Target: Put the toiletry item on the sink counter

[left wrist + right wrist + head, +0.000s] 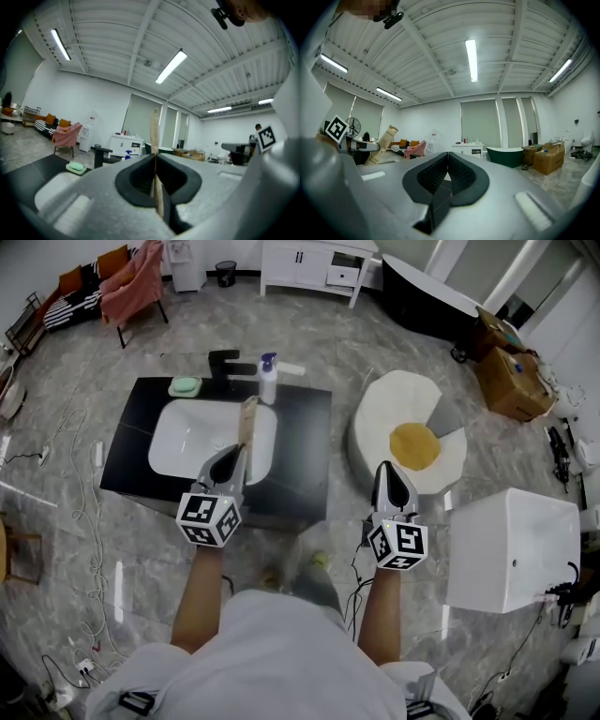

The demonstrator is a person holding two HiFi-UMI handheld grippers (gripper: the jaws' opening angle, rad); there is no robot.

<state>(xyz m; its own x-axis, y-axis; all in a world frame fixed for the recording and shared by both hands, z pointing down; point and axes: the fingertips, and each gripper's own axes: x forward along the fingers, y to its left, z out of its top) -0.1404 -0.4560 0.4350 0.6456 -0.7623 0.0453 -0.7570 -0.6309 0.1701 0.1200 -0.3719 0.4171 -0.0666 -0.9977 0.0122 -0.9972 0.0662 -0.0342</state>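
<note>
Jaws of your left gripper (240, 454) are pinched on the tan toiletry item (248, 422), which in the head view stands up out of them and leans over the white basin (184, 442) of the black sink worktop (307, 442). Beyond those jaws, along the worktop's far edge, sit a green soap dish (185, 385), a black faucet (225, 363) and a pump bottle (268, 379). Your right gripper (385, 468) hangs off to the right, clear of the worktop, its jaws pressed together. In the left gripper view the left gripper (155, 158) has its pads clamped on the toiletry item (154, 131), seen edge-on as a thin strip rising straight up from between them; the soap dish (75, 167) lies low to the left of the jaws. In the right gripper view the right gripper (448, 161) shows its jaws closed on nothing, and the toiletry item (382, 144) appears well to their left, tilted.
</note>
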